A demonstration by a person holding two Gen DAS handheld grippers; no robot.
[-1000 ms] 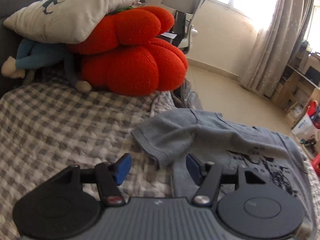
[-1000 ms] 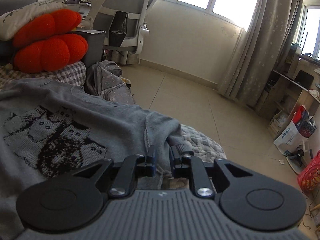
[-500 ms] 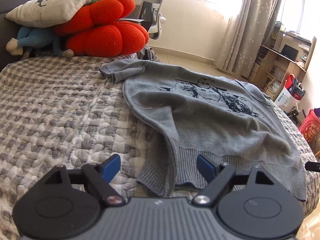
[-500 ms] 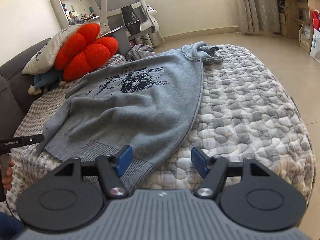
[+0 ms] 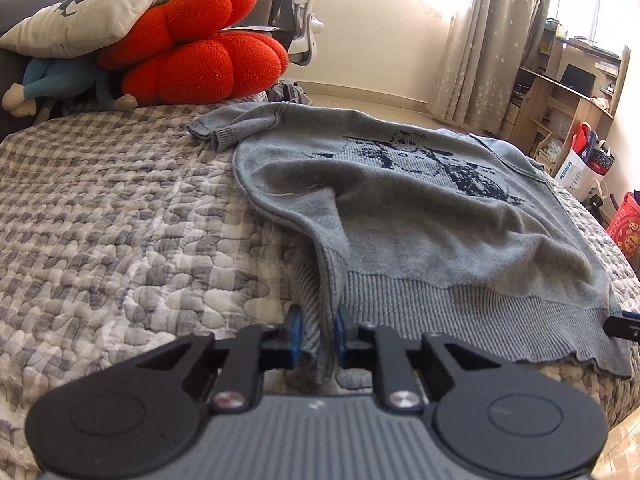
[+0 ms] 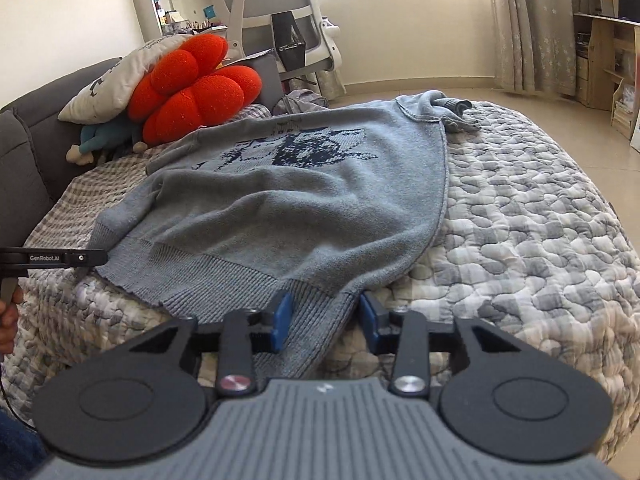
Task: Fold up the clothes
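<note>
A grey knitted sweater (image 5: 440,220) with a dark picture lies face up on the bed, hem toward me and sleeves at the far end. My left gripper (image 5: 318,336) is shut on the hem's left corner, which bunches up between the blue pads. In the right wrist view the sweater (image 6: 300,200) spreads ahead, and my right gripper (image 6: 325,320) is open with the hem's right corner lying between its fingers. The left gripper's fingertip (image 6: 92,258) shows at the hem's other end, held by a hand (image 6: 8,320).
A grey-and-white quilted bedspread (image 5: 120,220) covers the bed. At the far end are a red flower cushion (image 5: 192,52), a pale pillow (image 5: 92,12) and a blue plush toy (image 5: 52,80). An office chair (image 6: 280,20) stands behind. A wooden desk (image 5: 560,92) and bags (image 5: 584,160) stand at the right.
Both grippers have moved from the sleeves back to the hem. The left one has shut on the left corner. The right one let go of a sleeve and now straddles the right corner.
</note>
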